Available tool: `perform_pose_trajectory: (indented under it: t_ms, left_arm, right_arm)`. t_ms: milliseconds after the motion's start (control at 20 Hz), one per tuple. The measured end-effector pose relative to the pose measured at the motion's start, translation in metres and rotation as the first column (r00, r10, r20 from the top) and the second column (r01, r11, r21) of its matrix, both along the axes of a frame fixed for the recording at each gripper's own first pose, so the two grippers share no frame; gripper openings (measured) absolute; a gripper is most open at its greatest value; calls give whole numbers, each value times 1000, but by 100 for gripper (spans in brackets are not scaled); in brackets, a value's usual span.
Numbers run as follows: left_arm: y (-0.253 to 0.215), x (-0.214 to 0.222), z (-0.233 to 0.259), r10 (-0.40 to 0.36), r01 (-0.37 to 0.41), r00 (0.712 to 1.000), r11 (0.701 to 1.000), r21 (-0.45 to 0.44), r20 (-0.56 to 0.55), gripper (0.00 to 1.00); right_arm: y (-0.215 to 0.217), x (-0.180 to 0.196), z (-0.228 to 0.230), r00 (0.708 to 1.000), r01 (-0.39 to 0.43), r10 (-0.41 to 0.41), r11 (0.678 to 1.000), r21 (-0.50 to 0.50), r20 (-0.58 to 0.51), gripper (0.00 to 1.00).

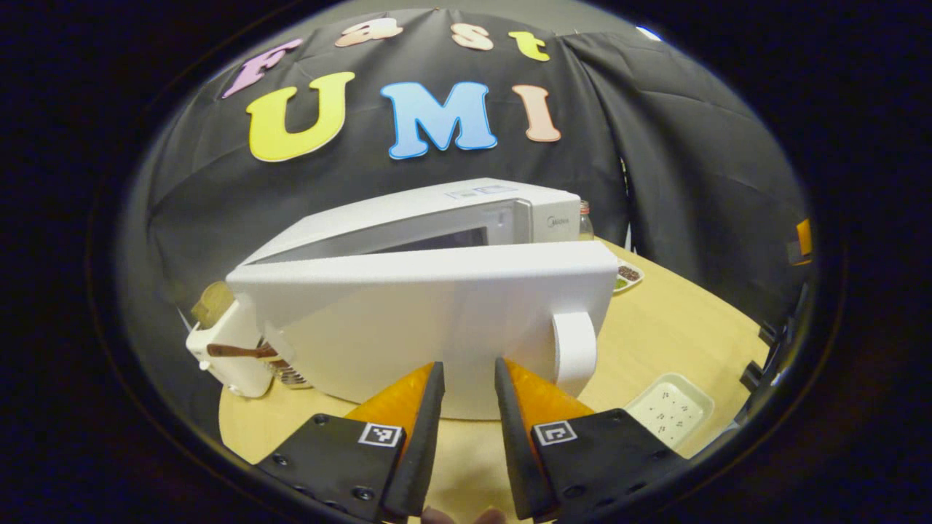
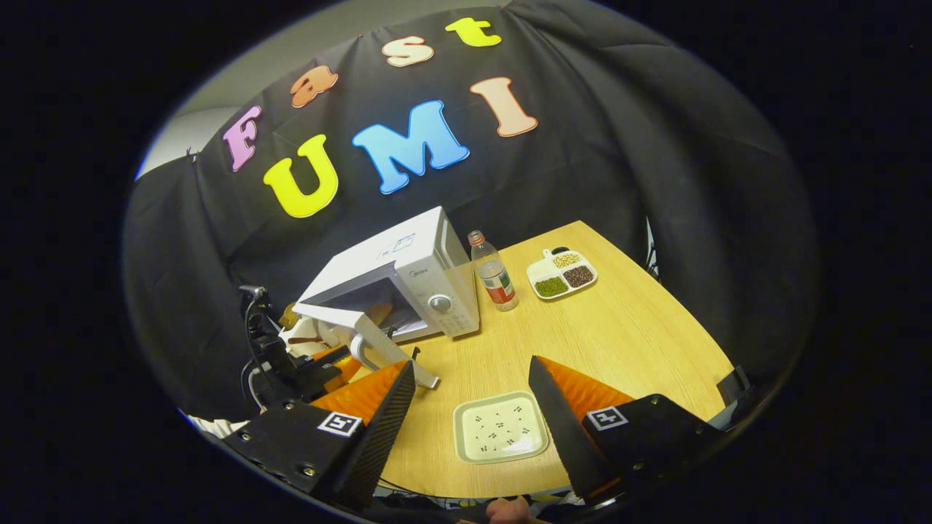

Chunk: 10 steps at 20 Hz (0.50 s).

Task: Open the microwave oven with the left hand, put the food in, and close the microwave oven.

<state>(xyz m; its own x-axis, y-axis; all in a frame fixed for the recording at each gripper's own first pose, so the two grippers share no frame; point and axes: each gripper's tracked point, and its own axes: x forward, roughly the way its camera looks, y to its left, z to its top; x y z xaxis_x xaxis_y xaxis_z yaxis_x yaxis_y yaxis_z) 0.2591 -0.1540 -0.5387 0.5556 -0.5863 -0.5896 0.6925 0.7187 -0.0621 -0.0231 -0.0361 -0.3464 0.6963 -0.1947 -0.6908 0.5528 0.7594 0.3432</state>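
microwave (image 2: 408,280) door (image 1: 437,327) ajar; square plate (image 2: 501,429) between wide right gripper (image 2: 470,397); left gripper (image 1: 470,382) narrowly parted, empty

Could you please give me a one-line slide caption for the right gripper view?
Open right gripper poised above a speckled tray, with the microwave door swung open beyond.

In my right gripper view the white microwave oven (image 2: 408,280) sits left of centre on the bench, its door (image 2: 368,336) swung out toward the lower left, cavity exposed. The door's curved handle (image 2: 358,348) faces outward (it reads clearly in my left gripper view, right of centre). The food, a pale speckled rectangular tray (image 2: 501,434), lies flat at lower centre.
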Motion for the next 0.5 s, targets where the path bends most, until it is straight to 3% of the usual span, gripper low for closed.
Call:
perform_pose_trajectory:
  t_ms: [500]
  left_arm:
    - [-41, 70, -2, -30, 32, 999, 998, -50, 32, 52]
  right_arm:
    - [-16, 23, -22, 997, 43, -43, 999, -1, -62, 96]
